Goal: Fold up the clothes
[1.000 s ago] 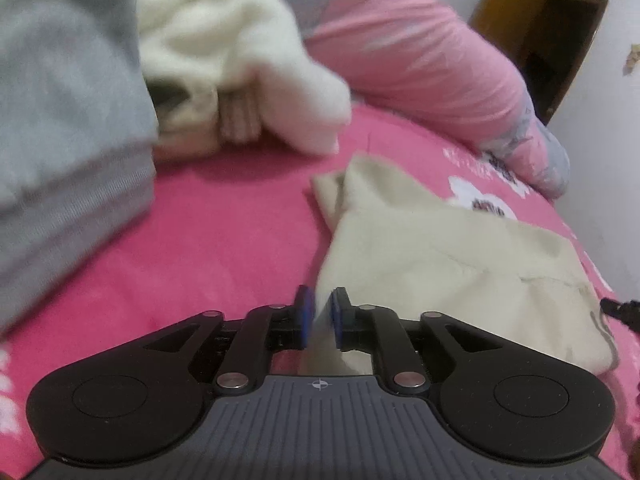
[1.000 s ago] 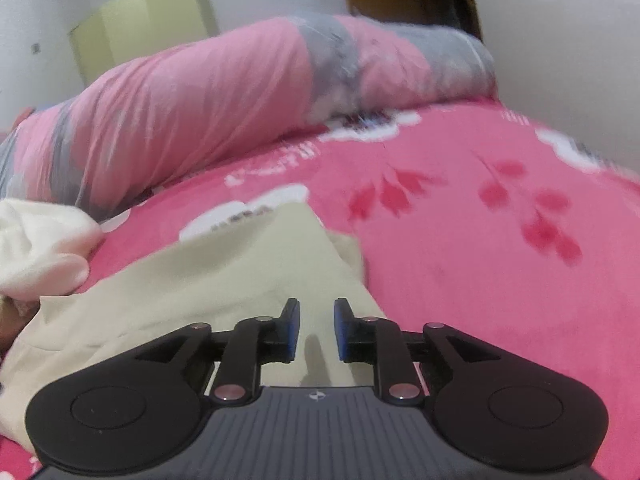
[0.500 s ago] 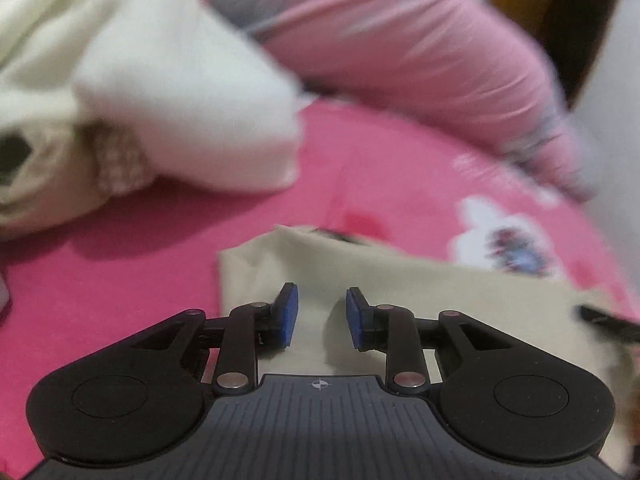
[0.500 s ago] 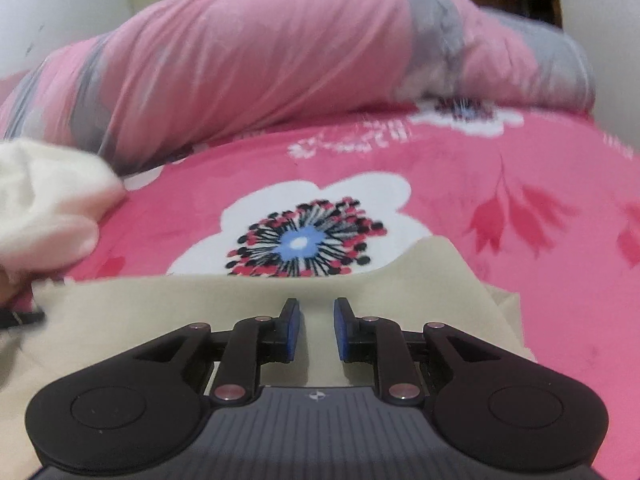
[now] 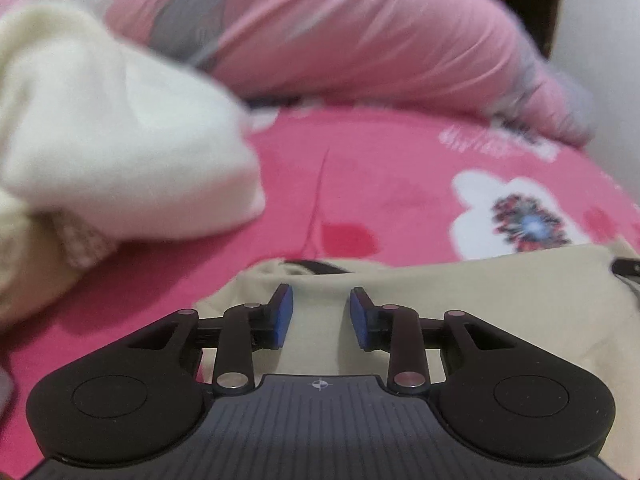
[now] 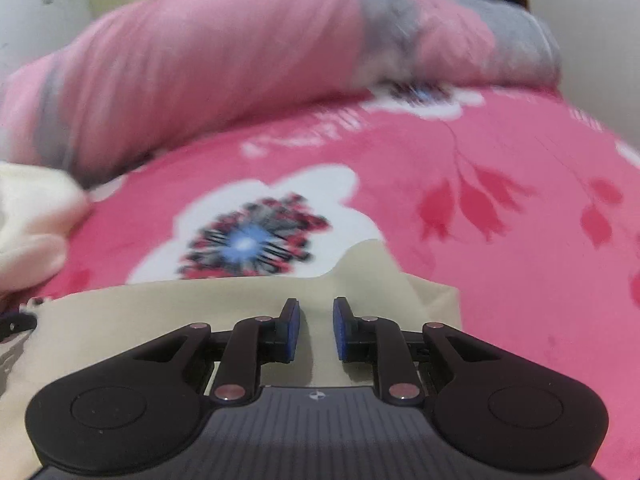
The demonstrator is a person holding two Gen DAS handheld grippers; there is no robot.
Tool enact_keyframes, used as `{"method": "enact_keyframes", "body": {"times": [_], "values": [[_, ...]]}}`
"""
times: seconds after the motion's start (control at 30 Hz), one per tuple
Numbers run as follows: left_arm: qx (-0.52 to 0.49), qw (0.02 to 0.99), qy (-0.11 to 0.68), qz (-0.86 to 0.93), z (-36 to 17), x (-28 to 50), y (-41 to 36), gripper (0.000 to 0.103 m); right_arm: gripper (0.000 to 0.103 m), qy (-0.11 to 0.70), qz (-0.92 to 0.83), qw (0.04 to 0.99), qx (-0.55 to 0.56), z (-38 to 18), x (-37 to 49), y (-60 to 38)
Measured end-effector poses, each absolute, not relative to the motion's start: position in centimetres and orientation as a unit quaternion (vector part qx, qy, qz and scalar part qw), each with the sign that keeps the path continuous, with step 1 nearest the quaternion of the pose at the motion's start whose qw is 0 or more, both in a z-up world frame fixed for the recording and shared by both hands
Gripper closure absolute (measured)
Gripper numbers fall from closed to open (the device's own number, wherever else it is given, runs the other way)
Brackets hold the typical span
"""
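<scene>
A beige garment (image 5: 500,312) lies flat on the pink floral bedspread (image 5: 400,184); its far edge runs just ahead of both grippers. My left gripper (image 5: 319,306) hovers low over the garment's left end, open, with nothing between the blue pads (image 5: 282,316). In the right wrist view the same beige garment (image 6: 160,320) spreads to the left, and its right corner (image 6: 376,268) peaks just ahead of my right gripper (image 6: 316,314). That gripper is narrowly open above the cloth, and its fingers cast shadows on it.
A heap of cream-white clothes (image 5: 104,132) sits at the left, close to the garment. A rolled pink and grey quilt (image 6: 240,72) lies across the back of the bed. A white flower print (image 6: 256,232) shows just beyond the garment's edge.
The left gripper, shut on the garment's edge one second ago, has opened and swung right. Both views have moved forward over the garment, which now lies nearer, uncovering the flower print.
</scene>
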State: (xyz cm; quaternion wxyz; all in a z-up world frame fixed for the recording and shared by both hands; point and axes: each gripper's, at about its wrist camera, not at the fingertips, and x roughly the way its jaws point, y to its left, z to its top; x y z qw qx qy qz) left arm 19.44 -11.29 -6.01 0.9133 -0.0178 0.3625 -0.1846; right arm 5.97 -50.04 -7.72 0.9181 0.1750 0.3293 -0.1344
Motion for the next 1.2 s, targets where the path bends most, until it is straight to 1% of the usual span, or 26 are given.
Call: {"method": "enact_keyframes", "body": {"times": [0.03,0.07,0.17,0.27,0.3,0.33,0.37,0.4,0.43,0.47,0.5,0.6,0.67,0.7,0.87,0.9,0.93,0.97,1.0,1.03,1.2], "values": [[-0.037,0.908,0.374,-0.183,-6.3,20.1,-11.0,0.071,0.094,0.323,-0.140,0.914,0.200,-8.0,5.8,-50.8],[-0.054,0.906,0.377,-0.183,-6.3,20.4,-10.5,0.071,0.094,0.312,-0.151,0.913,0.216,-8.0,5.3,-51.2],[-0.084,0.910,0.365,-0.178,-5.7,20.3,-8.9,0.071,0.094,0.279,-0.192,0.908,0.248,-7.7,3.8,-52.2],[-0.104,0.917,0.343,-0.174,-4.8,19.4,-6.9,0.069,0.090,0.255,-0.234,0.901,0.261,-7.2,2.6,-53.2],[-0.115,0.918,0.336,-0.175,-4.4,19.2,-6.0,0.068,0.088,0.248,-0.244,0.899,0.265,-7.0,2.3,-53.5],[-0.123,0.919,0.331,-0.176,-4.2,18.9,-5.2,0.061,0.083,0.242,-0.241,0.900,0.270,-6.8,2.1,-54.1],[-0.123,0.920,0.327,-0.180,-4.1,18.8,-4.7,0.049,0.079,0.236,-0.230,0.902,0.278,-6.7,1.9,-54.5],[-0.122,0.920,0.323,-0.184,-4.1,18.7,-4.2,0.044,0.071,0.234,-0.221,0.903,0.284,-6.7,1.8,-54.7],[-0.113,0.920,0.324,-0.190,-4.1,18.8,-4.2,0.042,0.066,0.232,-0.211,0.904,0.290,-6.7,1.8,-54.9],[-0.101,0.917,0.331,-0.198,-4.4,18.9,-4.5,0.041,0.055,0.241,-0.202,0.905,0.286,-6.8,2.0,-54.8],[-0.089,0.914,0.339,-0.206,-4.6,18.9,-4.7,0.041,0.050,0.250,-0.194,0.906,0.282,-6.9,2.3,-54.7],[-0.061,0.912,0.343,-0.215,-5.2,18.8,-5.5,0.042,0.051,0.277,-0.190,0.902,0.270,-7.4,2.9,-54.1],[-0.049,0.917,0.334,-0.213,-5.4,18.4,-6.1,0.045,0.055,0.284,-0.188,0.902,0.266,-7.6,2.9,-53.7],[-0.047,0.919,0.329,-0.213,-5.4,18.3,-6.2,0.047,0.059,0.282,-0.188,0.903,0.265,-7.6,2.7,-53.6],[-0.040,0.918,0.331,-0.216,-5.6,18.6,-7.3,0.066,0.076,0.285,-0.183,0.908,0.247,-7.4,2.4,-52.9],[-0.036,0.919,0.331,-0.212,-5.6,18.6,-7.4,0.071,0.081,0.286,-0.183,0.909,0.242,-7.4,2.4,-52.8],[-0.033,0.920,0.331,-0.207,-5.6,18.6,-7.5,0.086,0.086,0.284,-0.185,0.911,0.236,-7.3,2.3,-52.6],[-0.031,0.921,0.330,-0.202,-5.6,18.5,-7.5,0.096,0.088,0.280,-0.185,0.912,0.234,-7.3,2.1,-52.5],[-0.031,0.923,0.329,-0.195,-5.5,18.4,-7.5,0.098,0.089,0.276,-0.186,0.914,0.231,-7.2,1.9,-52.3],[-0.033,0.927,0.322,-0.191,-5.3,18.3,-7.4,0.103,0.090,0.270,-0.186,0.916,0.230,-7.1,1.7,-52.2],[-0.045,0.944,0.270,-0.182,-3.5,17.5,-6.9,0.103,0.092,0.235,-0.190,0.926,0.224,-6.4,0.7,-51.6]]}}
